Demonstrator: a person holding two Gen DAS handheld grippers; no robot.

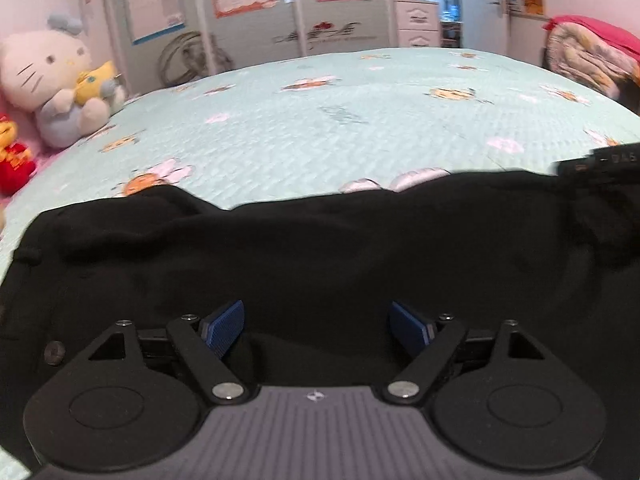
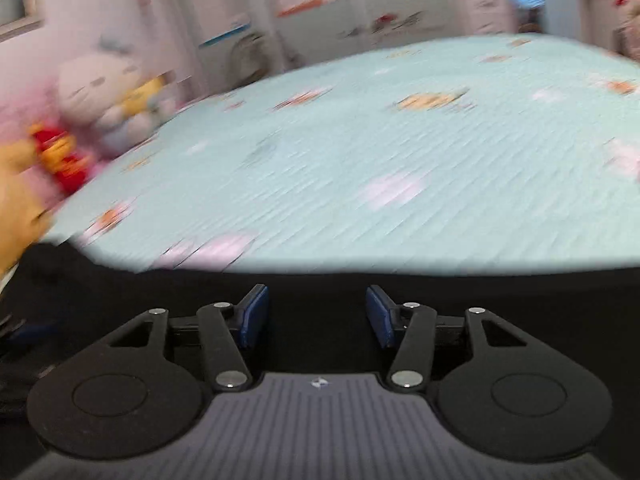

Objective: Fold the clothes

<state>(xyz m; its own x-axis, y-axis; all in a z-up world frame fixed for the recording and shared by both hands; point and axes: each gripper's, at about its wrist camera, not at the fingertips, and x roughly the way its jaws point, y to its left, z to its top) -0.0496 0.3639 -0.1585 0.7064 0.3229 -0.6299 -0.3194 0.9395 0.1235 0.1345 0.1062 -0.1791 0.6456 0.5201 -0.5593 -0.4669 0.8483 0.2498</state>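
Black garment (image 1: 320, 256): it lies spread on the near part of the bed (image 1: 360, 120), with soft bumps along its far edge. I cannot tell what kind of clothing it is.
Left gripper (image 1: 318, 326): its blue fingers stand wide apart over the black garment and hold nothing.
Right gripper (image 2: 318, 314): its fingers are wide apart too, over the garment's near part, holding nothing.
What could go wrong: a gripper may pinch the bed cover along with the cloth, because both are soft. The right view is blurry, so a grab could miss the edge.
Bed: its cover is light green with flowers.
Room: a white cat toy (image 1: 52, 80) sits at the bed's far left. Cupboards (image 1: 248, 8) stand behind the bed.
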